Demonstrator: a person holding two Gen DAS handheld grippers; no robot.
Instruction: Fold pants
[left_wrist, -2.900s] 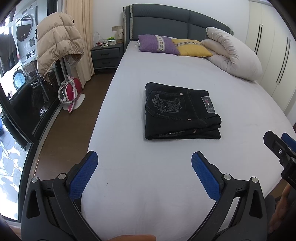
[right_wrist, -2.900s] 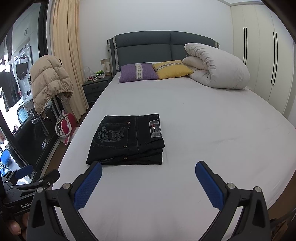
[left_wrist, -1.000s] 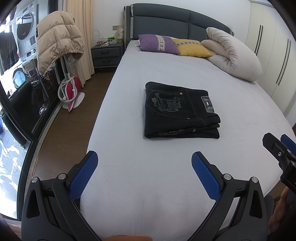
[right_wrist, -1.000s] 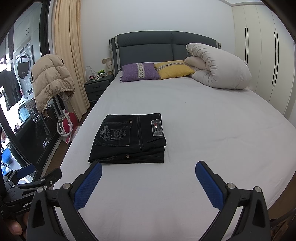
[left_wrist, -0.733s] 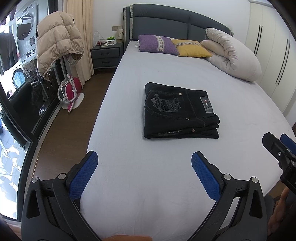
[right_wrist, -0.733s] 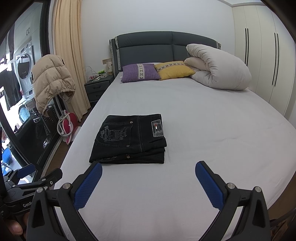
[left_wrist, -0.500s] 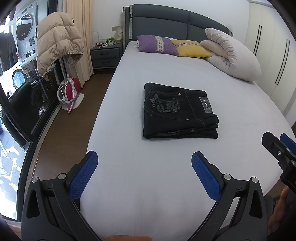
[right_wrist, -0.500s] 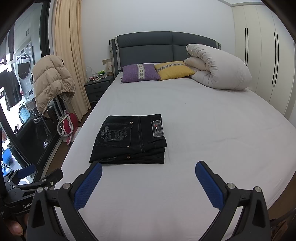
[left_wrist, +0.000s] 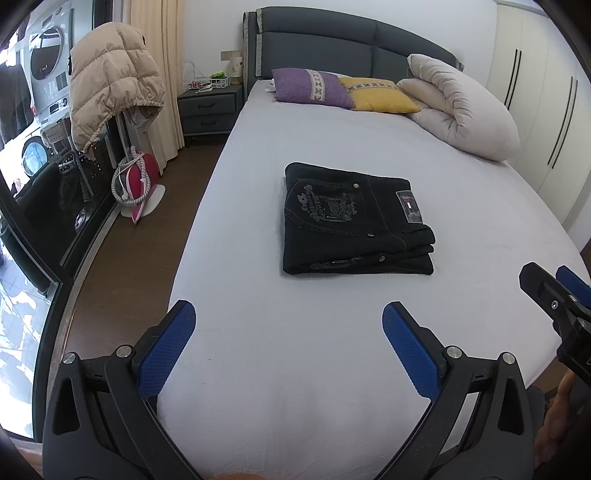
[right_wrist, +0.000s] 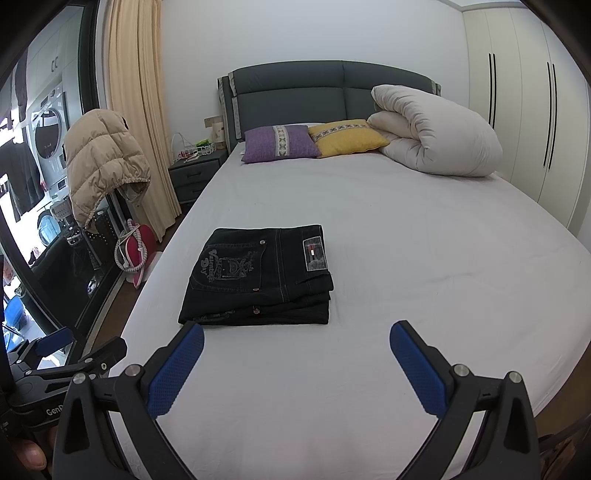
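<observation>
Black jeans (left_wrist: 351, 219) lie folded in a neat flat stack on the white bed (left_wrist: 332, 350), back pocket and label up. They also show in the right wrist view (right_wrist: 258, 277). My left gripper (left_wrist: 288, 325) is open and empty, held back over the bed's near part, apart from the jeans. My right gripper (right_wrist: 295, 347) is open and empty, just short of the stack's near edge. The right gripper also shows at the right edge of the left wrist view (left_wrist: 554, 295), and the left gripper at the lower left of the right wrist view (right_wrist: 74, 354).
A purple pillow (left_wrist: 310, 86), a yellow pillow (left_wrist: 380, 94) and a rolled white duvet (left_wrist: 465, 110) lie at the headboard. A nightstand (left_wrist: 208, 107), a beige puffer jacket (left_wrist: 110, 85) on a stand and a red item (left_wrist: 138, 184) are on the left. Wardrobes (left_wrist: 546, 110) stand on the right.
Both grippers have drifted back slightly from the jeans; both stay open. The folded jeans have not moved.
</observation>
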